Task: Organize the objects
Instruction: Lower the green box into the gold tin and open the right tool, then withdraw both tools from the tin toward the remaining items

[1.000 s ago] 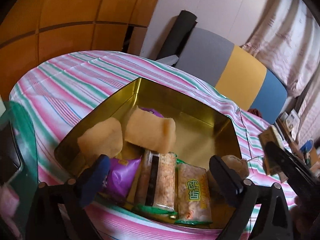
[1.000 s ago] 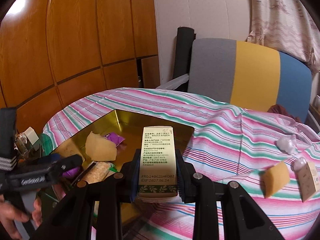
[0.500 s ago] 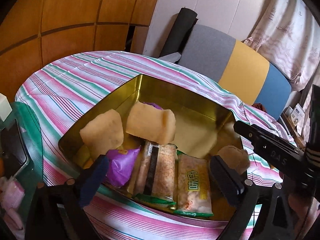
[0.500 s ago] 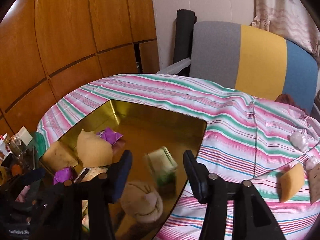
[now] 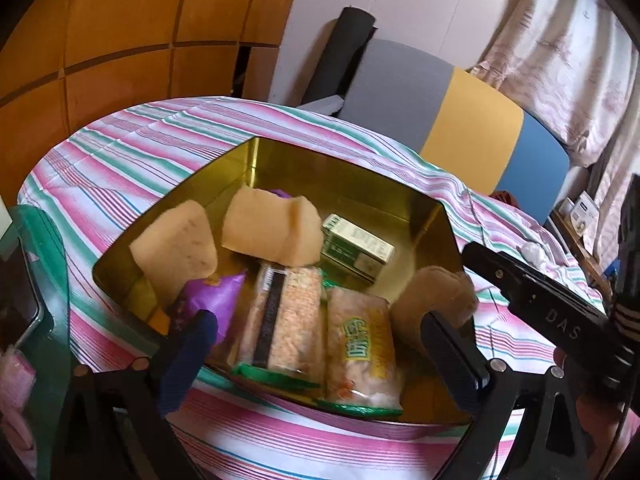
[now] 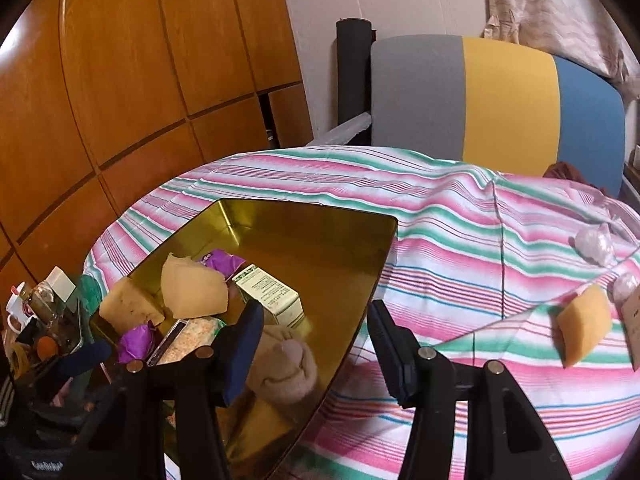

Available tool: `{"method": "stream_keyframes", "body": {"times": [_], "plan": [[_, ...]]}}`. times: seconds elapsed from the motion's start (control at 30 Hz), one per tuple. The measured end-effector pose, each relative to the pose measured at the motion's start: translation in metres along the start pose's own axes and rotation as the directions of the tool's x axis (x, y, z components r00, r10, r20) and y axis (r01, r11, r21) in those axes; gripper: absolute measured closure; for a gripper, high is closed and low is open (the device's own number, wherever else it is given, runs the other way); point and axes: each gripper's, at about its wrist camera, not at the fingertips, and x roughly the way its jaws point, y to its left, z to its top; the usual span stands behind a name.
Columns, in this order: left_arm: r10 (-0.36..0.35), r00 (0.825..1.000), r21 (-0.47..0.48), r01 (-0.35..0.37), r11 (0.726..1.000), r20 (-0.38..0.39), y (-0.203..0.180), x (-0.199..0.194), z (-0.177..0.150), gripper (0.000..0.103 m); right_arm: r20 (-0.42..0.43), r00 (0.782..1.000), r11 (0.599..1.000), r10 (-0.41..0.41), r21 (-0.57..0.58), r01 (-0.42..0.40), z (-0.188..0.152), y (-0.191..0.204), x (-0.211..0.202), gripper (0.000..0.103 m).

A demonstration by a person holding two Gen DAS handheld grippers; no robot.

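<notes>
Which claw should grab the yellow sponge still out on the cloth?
Right. The sponge lies on the cloth on its side, in the right wrist view only; the right claw is open and empty. The left claw faces the tin.

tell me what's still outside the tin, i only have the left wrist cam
Observer: A yellow wedge-shaped block lies on the striped cloth, well to the right of the gold tin.
Operator: is the right gripper carrying anything
Observer: No. The right gripper has its jaws open with nothing between them. It is over the tin's near right edge.
Operator: anything else by that block
Observer: A pale carton, cut off by the picture's edge, sits just right of it on the cloth.
</notes>
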Motion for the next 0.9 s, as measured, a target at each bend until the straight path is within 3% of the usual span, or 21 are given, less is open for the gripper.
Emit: {"method": "stream_keyframes", "body": {"times": [0.43,0.9], "plan": [[-0.004,1.0,0.007,0.003,1.0,0.013,-0.007,-0.005,-0.002,0.0,0.002,1.0,1.0,-0.014,0.022,0.014,-0.002,-0.008,-0.008,0.049],[-0.03,0.999,0.039,0.031,0.999,-0.009,-0.017,-0.006,-0.009,0.0,-0.01,0.996,0.996,-0.083,0.014,0.083,-0.007,-0.022,-0.016,0.049]]}}
